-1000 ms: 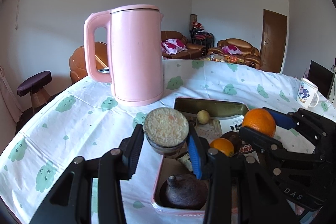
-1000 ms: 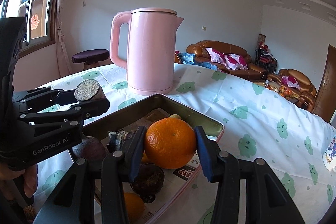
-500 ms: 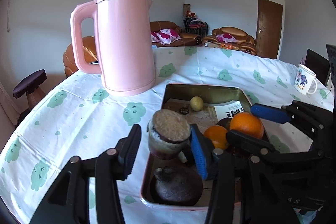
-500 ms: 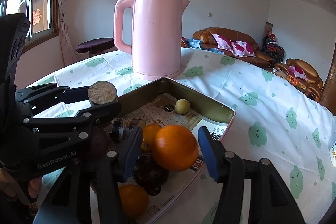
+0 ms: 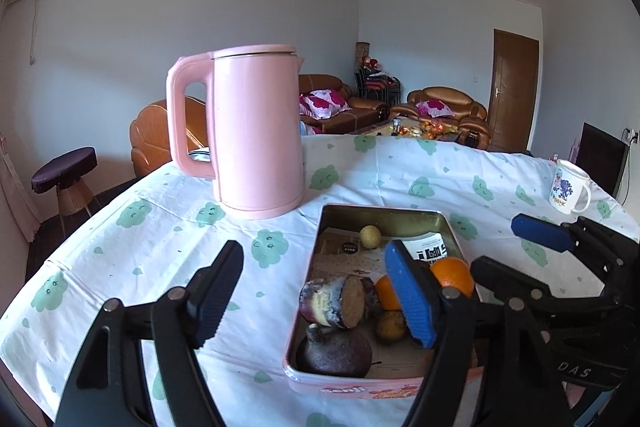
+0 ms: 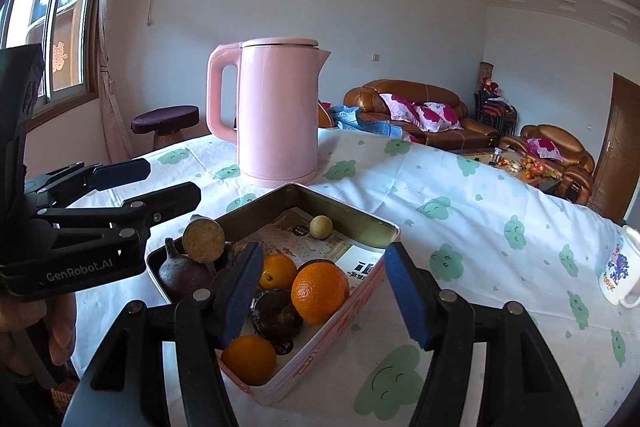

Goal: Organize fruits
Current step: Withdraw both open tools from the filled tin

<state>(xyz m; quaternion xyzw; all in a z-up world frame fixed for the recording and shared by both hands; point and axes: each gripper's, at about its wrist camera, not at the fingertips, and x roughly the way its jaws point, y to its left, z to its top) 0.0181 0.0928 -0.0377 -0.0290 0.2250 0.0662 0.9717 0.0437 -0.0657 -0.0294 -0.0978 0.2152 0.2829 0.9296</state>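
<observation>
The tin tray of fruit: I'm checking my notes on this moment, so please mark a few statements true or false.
1. The left gripper holds the cut purple tuber. False: its jaws stand open and the tuber lies in the tin tray.
2. The right gripper is open. True.
3. The pink kettle stands inside the tray. False: it stands on the tablecloth behind it.
4. A small yellowish fruit lies apart near the tray's far end. True.
</observation>
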